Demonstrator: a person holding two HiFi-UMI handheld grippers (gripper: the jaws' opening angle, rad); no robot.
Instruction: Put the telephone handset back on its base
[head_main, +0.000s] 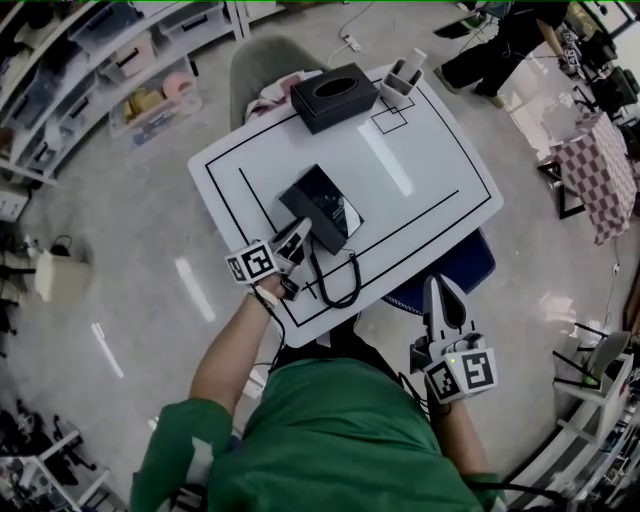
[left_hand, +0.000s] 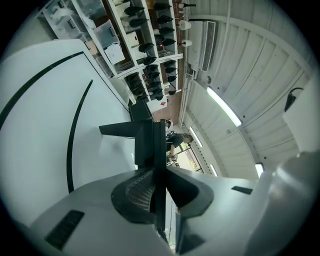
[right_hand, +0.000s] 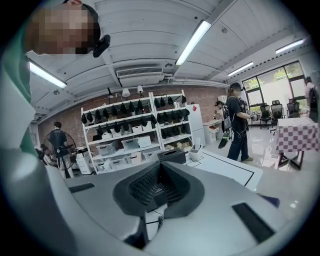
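Observation:
A black telephone lies on the white table near its front left, and its coiled cord loops toward the front edge. My left gripper is at the phone's near left end. In the left gripper view its jaws are shut on a thin dark edge of the black handset, which runs on past the fingertips. I cannot tell whether the handset rests on the base. My right gripper is off the table's front right corner, pointing at the table with jaws together and nothing between them.
A black tissue box and a white holder stand at the table's far edge. A grey chair is behind the table and a blue seat is under its right corner. Shelves line the left, and a person stands at the far right.

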